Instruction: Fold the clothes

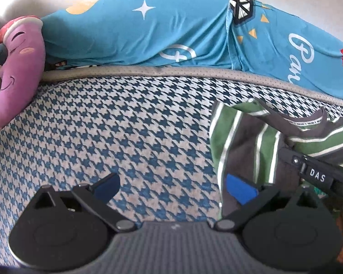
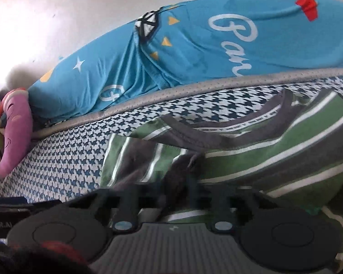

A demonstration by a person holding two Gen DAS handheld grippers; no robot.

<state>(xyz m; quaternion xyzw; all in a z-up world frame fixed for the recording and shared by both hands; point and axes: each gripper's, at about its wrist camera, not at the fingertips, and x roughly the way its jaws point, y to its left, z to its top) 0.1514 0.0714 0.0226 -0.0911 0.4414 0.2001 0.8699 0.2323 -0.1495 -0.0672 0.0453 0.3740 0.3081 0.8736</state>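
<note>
One striped shirt [image 2: 251,157], one plush toy [image 1: 18,68], two blue pillows [image 1: 130,34].

Soft matt knit cloth, striped shirt [image 1: 247,137]. Woven houndstooth fabric, matt, slightly coarse, on cover [image 1: 125,125] beneath shirt. Beyond shirt: smooth blue pillowcase [image 1: 137,34], perforated grey piping [image 1: 148,70].

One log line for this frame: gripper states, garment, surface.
left gripper: open, empty | right gripper: shut on striped shirt | shirt on houndstooth mattress | fold underway

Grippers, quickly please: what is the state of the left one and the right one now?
Left gripper: open, holding nothing, over the checked bed cover.
Right gripper: blurred; cannot tell, though the striped shirt lies at its jaws.
</note>
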